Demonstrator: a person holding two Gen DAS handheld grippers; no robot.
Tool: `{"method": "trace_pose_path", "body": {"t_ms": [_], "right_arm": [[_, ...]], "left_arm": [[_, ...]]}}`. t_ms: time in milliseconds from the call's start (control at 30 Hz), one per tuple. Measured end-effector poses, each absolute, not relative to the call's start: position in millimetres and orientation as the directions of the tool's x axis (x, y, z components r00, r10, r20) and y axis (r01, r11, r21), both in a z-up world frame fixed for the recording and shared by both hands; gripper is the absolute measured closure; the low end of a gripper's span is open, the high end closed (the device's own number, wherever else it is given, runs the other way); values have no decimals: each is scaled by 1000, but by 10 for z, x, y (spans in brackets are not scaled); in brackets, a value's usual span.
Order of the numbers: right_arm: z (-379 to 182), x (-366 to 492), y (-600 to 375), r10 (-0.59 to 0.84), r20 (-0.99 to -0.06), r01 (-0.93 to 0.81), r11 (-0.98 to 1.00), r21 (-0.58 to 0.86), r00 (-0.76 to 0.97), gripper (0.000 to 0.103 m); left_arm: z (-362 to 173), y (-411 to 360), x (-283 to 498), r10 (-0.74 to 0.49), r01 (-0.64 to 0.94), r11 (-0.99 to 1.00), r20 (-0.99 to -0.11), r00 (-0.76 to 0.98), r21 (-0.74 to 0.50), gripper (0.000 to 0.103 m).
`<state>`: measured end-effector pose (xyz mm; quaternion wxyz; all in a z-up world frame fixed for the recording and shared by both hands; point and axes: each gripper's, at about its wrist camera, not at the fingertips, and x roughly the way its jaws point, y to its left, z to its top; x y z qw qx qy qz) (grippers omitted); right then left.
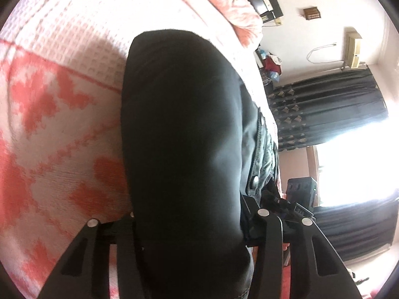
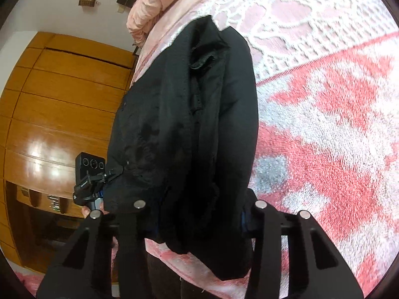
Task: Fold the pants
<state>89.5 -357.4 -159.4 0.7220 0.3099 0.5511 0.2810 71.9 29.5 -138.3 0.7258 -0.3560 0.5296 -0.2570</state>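
Note:
Black pants [image 1: 179,124] hang in a long fold over a pink and white patterned bed cover [image 1: 62,129]. Their waist, with a metal button [image 1: 254,181] and a zip, shows at the right edge. My left gripper [image 1: 197,214] is shut on the near end of the cloth, which fills the gap between its fingers. In the right wrist view the pants [image 2: 189,124] are bunched and lifted off the bed cover [image 2: 324,129], and my right gripper [image 2: 199,204] is shut on them. Each view shows the other gripper's camera body [image 1: 301,190] [image 2: 89,172] close beside the cloth.
A pink quilt [image 1: 239,7] [image 2: 149,5] is piled at the far end of the bed. Dark curtains [image 1: 336,109] and a bright window lie past the bed's right side. A wooden wardrobe [image 2: 62,94] stands past its other side.

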Motion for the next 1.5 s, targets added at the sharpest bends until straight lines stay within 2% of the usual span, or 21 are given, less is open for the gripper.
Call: {"method": "trace_pose_path", "body": {"t_ms": [367,700,833,1133,1300,1500], "right_arm": [[-1003,853,-3579,696,-656,-204,716,668,291,62],[-617,1467,-3559,682,-639,-267,729,630,356,62],[-687,1619,-3552,677,-646,-254,734,630,353,62],[-1183,2122,-3568,676,-664,-173,730,661,319,62],[-1390,2210,-3634,694,-649,-148,710,689,312,62],[-1603,2179,-3822,717,-632,-122,684,719,294,57]], "left_arm": [[-920,111,841,-760,84,601,-535,368,-795,56],[-672,72,1607,-712,140,646,-525,467,-751,56],[-730,53,1953,-693,136,671,-551,465,-729,56],[-1235,50,2302,-657,114,720,-619,431,-685,55],[-1395,80,2244,-660,109,717,-621,423,-688,50],[-1579,92,2183,-649,94,726,-633,422,-681,38]]}}
